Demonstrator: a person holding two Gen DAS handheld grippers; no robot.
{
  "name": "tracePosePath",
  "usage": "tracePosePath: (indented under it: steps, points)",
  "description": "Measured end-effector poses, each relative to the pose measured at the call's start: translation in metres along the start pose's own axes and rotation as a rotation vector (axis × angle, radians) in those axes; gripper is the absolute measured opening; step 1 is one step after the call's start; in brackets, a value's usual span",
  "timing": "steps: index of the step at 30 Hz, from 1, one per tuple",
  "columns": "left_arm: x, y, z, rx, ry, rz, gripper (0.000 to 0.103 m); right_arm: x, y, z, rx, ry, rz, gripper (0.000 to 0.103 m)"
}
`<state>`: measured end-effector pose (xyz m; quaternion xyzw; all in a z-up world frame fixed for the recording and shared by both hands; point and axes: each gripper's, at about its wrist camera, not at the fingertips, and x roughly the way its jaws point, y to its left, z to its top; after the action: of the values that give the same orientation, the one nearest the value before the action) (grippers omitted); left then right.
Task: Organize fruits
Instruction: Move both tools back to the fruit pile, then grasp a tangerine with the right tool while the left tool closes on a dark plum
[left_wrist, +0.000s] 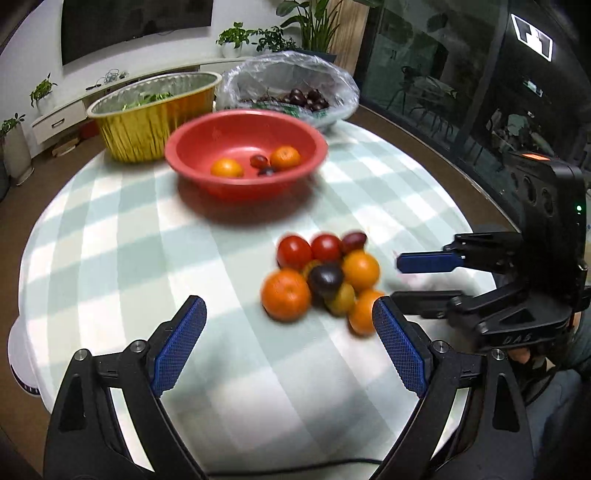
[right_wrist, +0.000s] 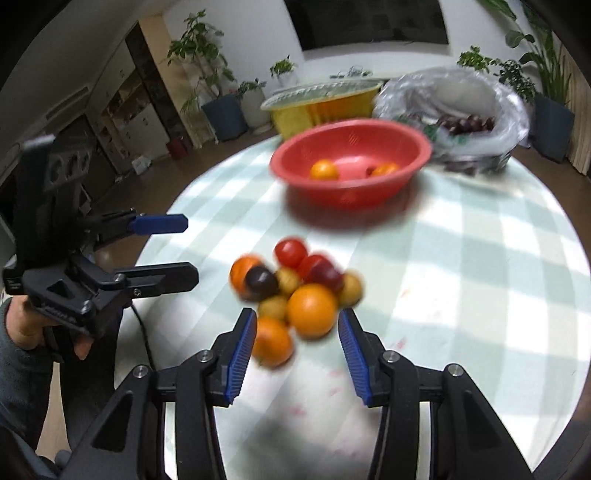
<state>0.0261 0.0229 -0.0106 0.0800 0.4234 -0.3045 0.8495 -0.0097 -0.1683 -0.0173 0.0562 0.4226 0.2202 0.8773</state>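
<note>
A pile of fruit (left_wrist: 325, 277) lies on the checked tablecloth: oranges, red tomatoes, dark plums and small yellow fruits. It also shows in the right wrist view (right_wrist: 295, 291). A red bowl (left_wrist: 207, 147) behind it holds two oranges and small dark fruits; the bowl also shows in the right wrist view (right_wrist: 351, 192). My left gripper (left_wrist: 288, 314) is open and empty, just short of the pile on its left. My right gripper (right_wrist: 297, 325) is open, its pads on either side of the nearest oranges (right_wrist: 312, 310), not touching them.
A gold foil pan of greens (left_wrist: 147, 122) and a clear plastic bag of dark cherries (left_wrist: 295, 92) stand behind the bowl. The round table's edge (left_wrist: 461, 184) curves close on the right. Potted plants, a cabinet and a wall screen lie beyond.
</note>
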Motion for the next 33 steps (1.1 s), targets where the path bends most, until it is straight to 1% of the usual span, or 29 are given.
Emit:
tracePosePath:
  steps: [3, 7, 13, 16, 19, 20, 21, 22, 24, 27, 28, 29, 30, 31, 32, 33]
  points:
    - [0.003, -0.007, -0.009, 0.001, 0.004, 0.002, 0.092, 0.009, 0.010, -0.009, 0.001, 0.032, 0.005, 0.050]
    - [0.003, -0.006, -0.018, -0.031, -0.001, 0.007, 0.092, 0.018, 0.020, -0.017, -0.008, 0.064, -0.022, 0.049]
    - [-0.001, 0.001, -0.017, -0.058, -0.018, 0.016, 0.092, 0.029, 0.023, -0.018, 0.005, 0.105, -0.058, 0.047]
    - [-0.002, 0.000, -0.014, -0.055, -0.023, 0.013, 0.092, 0.034, 0.022, -0.018, 0.017, 0.112, -0.064, 0.046]
    - [0.001, -0.004, -0.010, -0.039, -0.018, 0.006, 0.092, 0.035, 0.024, -0.018, -0.001, 0.105, -0.073, 0.046]
    - [0.002, -0.005, -0.008, -0.031, -0.016, 0.003, 0.092, 0.035, 0.025, -0.018, -0.009, 0.102, -0.075, 0.045]
    - [0.003, -0.007, -0.006, -0.020, -0.013, 0.000, 0.092, 0.036, 0.026, -0.018, -0.013, 0.100, -0.073, 0.041]
    - [0.005, -0.009, -0.003, -0.003, -0.011, -0.003, 0.092, 0.036, 0.026, -0.018, -0.014, 0.101, -0.061, 0.039]
    - [0.008, -0.012, 0.003, 0.027, -0.008, -0.010, 0.092, 0.036, 0.025, -0.018, -0.015, 0.102, -0.051, 0.039]
    - [0.014, -0.017, 0.014, 0.111, 0.003, -0.034, 0.092, 0.034, 0.022, -0.018, -0.010, 0.100, -0.030, 0.039]
    - [0.017, -0.020, 0.017, 0.150, 0.012, -0.047, 0.092, 0.034, 0.021, -0.019, -0.008, 0.098, -0.023, 0.038]
    - [0.021, -0.023, 0.022, 0.209, 0.027, -0.061, 0.092, 0.033, 0.020, -0.019, -0.007, 0.097, -0.016, 0.038]
    - [0.023, -0.025, 0.024, 0.241, 0.037, -0.065, 0.092, 0.033, 0.020, -0.020, -0.008, 0.096, -0.012, 0.038]
    - [0.028, -0.028, 0.028, 0.303, 0.060, -0.065, 0.091, 0.032, 0.019, -0.020, -0.011, 0.096, -0.007, 0.038]
    - [0.032, -0.031, 0.030, 0.342, 0.079, -0.066, 0.091, 0.032, 0.019, -0.021, -0.013, 0.096, -0.003, 0.038]
    - [0.035, -0.033, 0.031, 0.381, 0.094, -0.069, 0.089, 0.031, 0.018, -0.021, -0.014, 0.095, 0.003, 0.038]
